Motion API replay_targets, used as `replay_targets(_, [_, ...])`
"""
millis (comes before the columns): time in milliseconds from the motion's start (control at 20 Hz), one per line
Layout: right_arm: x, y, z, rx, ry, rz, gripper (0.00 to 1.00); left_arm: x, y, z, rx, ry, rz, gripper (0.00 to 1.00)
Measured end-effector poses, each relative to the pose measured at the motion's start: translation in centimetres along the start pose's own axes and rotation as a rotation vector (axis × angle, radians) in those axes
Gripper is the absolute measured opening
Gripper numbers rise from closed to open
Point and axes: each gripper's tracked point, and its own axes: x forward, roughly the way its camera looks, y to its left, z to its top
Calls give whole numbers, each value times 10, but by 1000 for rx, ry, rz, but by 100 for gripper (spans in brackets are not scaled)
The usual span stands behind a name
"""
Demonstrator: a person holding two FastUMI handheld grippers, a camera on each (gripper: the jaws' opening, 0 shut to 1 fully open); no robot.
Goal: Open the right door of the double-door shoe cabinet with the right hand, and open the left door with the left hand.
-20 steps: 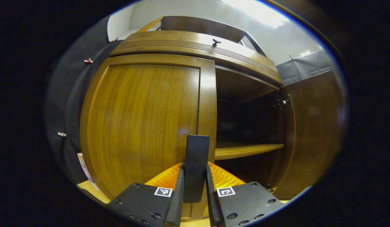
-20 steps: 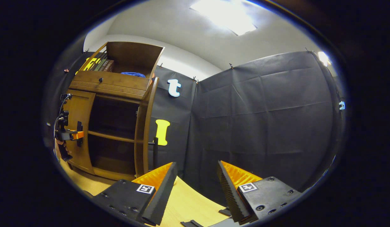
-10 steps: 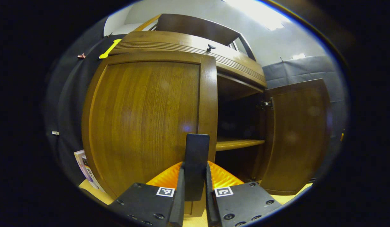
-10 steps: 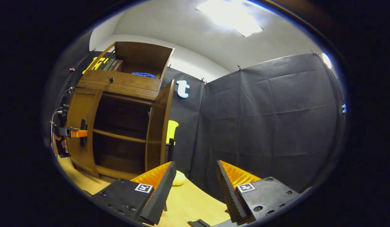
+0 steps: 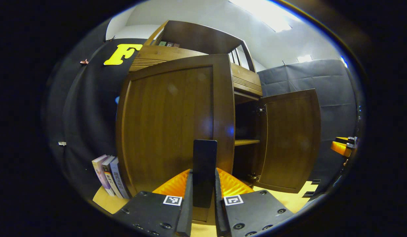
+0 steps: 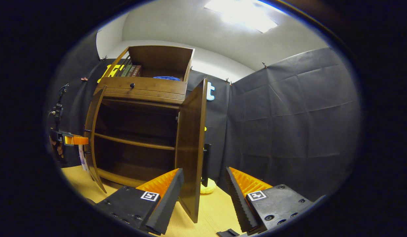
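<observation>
In the left gripper view, the brown shoe cabinet's left door [image 5: 170,121] stands swung partly out. Its dark vertical handle [image 5: 205,151] sits between my left gripper's [image 5: 203,171] fingers, which are shut on it. The right door [image 5: 289,141] hangs wide open, with my right gripper [image 5: 343,147] beyond it at the far right edge. In the right gripper view, my right gripper [image 6: 204,172] is open with nothing in it, just in front of the right door [image 6: 191,148] and its handle [image 6: 206,164]. The left door [image 6: 91,141] shows edge-on, with the left gripper [image 6: 71,140] on it.
Inside the cabinet a shelf [image 6: 134,144] spans the dark interior. Above it are a drawer with a knob [image 6: 132,85] and an open top box holding books [image 6: 131,70]. More books [image 5: 108,172] lean beside the cabinet. A yellow lump [image 6: 208,188] lies on the wooden table [image 6: 216,210] behind the right door.
The left door has swung outward with my left gripper shut on its handle. The right gripper's view has turned toward the cabinet, so the right door now stands close in front of it.
</observation>
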Motion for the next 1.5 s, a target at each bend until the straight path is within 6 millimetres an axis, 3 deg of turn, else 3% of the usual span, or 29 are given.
replay_targets(350, [16,56,7,43,-20,166,82,-62,33,4,49,-17,129,34])
replay_targets(600, [24,94,8,55,-41,276,81,-94,58,3,78,-17,234,24])
replay_targets(850, [28,113,6,85,-40,340,81,-112,83,-3,77,3,322,24])
replay_targets(1050, [32,120,1,71,-37,365,82,-141,113,2,105,-10,467,26])
replay_targets(1100, [33,123,2,79,-38,379,82,-148,117,4,109,-13,494,18])
replay_targets(1350, [54,142,-9,98,-12,397,81,-169,70,13,90,-39,435,19])
replay_targets(1500, [57,152,-13,132,13,402,82,-153,17,21,86,-55,316,22])
